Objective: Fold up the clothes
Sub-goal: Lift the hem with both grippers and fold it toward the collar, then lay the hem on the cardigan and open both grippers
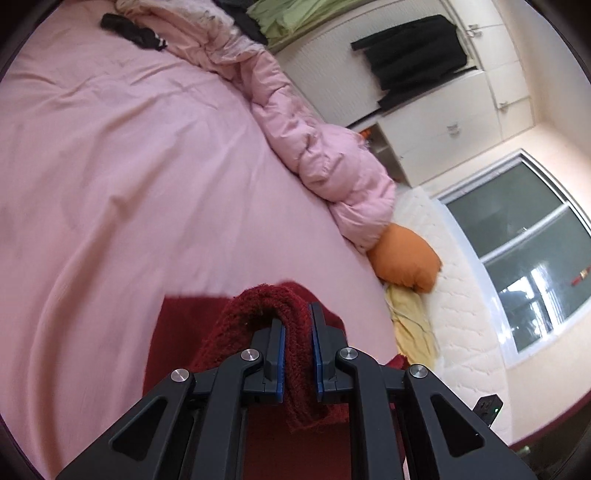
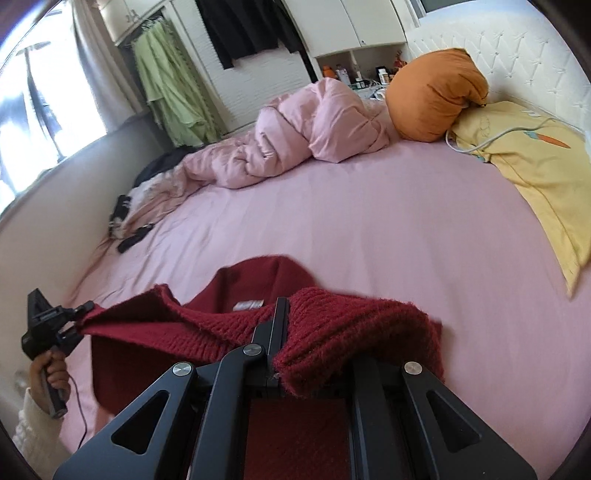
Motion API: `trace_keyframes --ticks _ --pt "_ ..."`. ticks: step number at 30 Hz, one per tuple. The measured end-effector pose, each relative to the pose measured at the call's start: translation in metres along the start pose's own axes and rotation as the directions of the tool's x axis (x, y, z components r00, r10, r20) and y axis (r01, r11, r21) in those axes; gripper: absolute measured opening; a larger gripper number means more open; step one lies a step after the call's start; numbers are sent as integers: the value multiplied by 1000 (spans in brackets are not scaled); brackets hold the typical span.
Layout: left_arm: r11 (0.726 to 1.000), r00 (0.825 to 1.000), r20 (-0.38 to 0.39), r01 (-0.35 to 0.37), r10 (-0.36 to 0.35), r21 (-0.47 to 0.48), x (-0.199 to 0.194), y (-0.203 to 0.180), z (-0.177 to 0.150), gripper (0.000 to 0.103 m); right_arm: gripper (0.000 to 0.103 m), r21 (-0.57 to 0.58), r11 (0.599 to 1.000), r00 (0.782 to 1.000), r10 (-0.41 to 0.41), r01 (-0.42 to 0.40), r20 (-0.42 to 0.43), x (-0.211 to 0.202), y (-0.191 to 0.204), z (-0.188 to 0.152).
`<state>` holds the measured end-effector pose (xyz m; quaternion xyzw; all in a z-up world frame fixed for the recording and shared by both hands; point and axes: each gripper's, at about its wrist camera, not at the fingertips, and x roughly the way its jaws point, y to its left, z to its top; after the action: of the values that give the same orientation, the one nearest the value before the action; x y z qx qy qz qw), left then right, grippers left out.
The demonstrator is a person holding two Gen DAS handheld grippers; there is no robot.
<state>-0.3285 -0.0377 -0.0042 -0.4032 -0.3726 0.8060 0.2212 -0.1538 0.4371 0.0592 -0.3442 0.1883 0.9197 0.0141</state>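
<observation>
A wide bed [image 2: 369, 229] covered by a smooth pink sheet. A crumpled pink duvet [image 2: 295, 133] lies bunched along its far side, touching an orange pillow [image 2: 432, 92] that rests beside a flat yellow pillow [image 2: 535, 162]. Small dark items [image 2: 129, 229] lie near the duvet's other end, and a red sweater [image 2: 258, 280] partly rests on the near edge

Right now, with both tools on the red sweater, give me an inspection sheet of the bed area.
Surface: pink bed sheet, lightly wrinkled.
Job's things: red knit sweater, held up by its ribbed edge at two points, body hanging.
Clutter: bunched pink duvet, orange pillow, yellow pillow, dark clothing at the far edge.
Grippers: left gripper and right gripper each have jaws closed on the sweater.
Cables: white cord across the yellow pillow.
Surroundings: white cabinets, hanging black garment, window.
</observation>
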Motion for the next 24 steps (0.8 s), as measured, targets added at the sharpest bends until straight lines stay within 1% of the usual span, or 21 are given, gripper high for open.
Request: trace_keyframes --ticks 2,5,8,10,11,13,14,15,16,17,18,19,20,21,22,23,24 --pt "999 999 -10 -37 37 -14 26 11 10 13 8 17 1000 999 -17 18 -28 33 -8 8" --pt "987 986 -39 -162 162 16 65 37 12 13 8 56 998 996 -32 37 -80 80 -24 9" --pt "979 976 -74 -206 205 -9 88 64 9 13 9 95 993 988 -54 68 -143 123 -41 -3" --pt "980 978 -76 -197 195 -24 92 74 6 13 9 127 988 981 -61 86 -185 145 -54 -14" --pt "981 979 -77 -191 188 -32 94 79 5 14 9 170 983 981 -31 64 -190 150 -63 -18" --pt "987 986 -92 -149 142 -68 91 83 7 18 12 265 964 980 37 16 -195 159 -81 -25" --pt "986 988 -112 -123 110 -115 87 86 11 23 13 358 933 975 112 -37 -193 157 -93 -24" --pt "981 991 -105 -98 81 -165 81 88 13 32 15 448 890 965 187 -87 -183 155 -106 -22" --pt "974 994 -97 -72 52 -215 74 90 16 35 16 539 831 950 264 -136 -166 154 -119 -21" --pt "964 996 -84 -48 27 -262 67 92 19 48 16 633 751 930 344 -189 -130 151 -131 -22" --pt "958 998 -36 -52 43 -282 52 91 23 57 18 697 678 917 393 -235 -73 143 -142 -25" --pt "965 997 -6 -80 81 -250 39 85 25 58 21 753 597 900 436 -278 -13 135 -152 -28" --pt "970 993 26 -108 117 -219 26 79 27 58 28 792 523 885 464 -314 44 127 -162 -30" --pt "973 987 57 -137 150 -187 13 72 28 58 38 784 537 898 436 -312 59 112 -164 -28" --pt "980 984 66 -154 163 -129 4 59 23 58 45 747 600 924 380 -286 49 94 -161 -25" --pt "983 982 75 -170 175 -71 -4 46 17 58 57 707 658 941 338 -260 31 81 -153 -23" --pt "984 981 68 -179 180 -13 -7 34 8 58 66 660 714 955 295 -231 16 68 -143 -22"
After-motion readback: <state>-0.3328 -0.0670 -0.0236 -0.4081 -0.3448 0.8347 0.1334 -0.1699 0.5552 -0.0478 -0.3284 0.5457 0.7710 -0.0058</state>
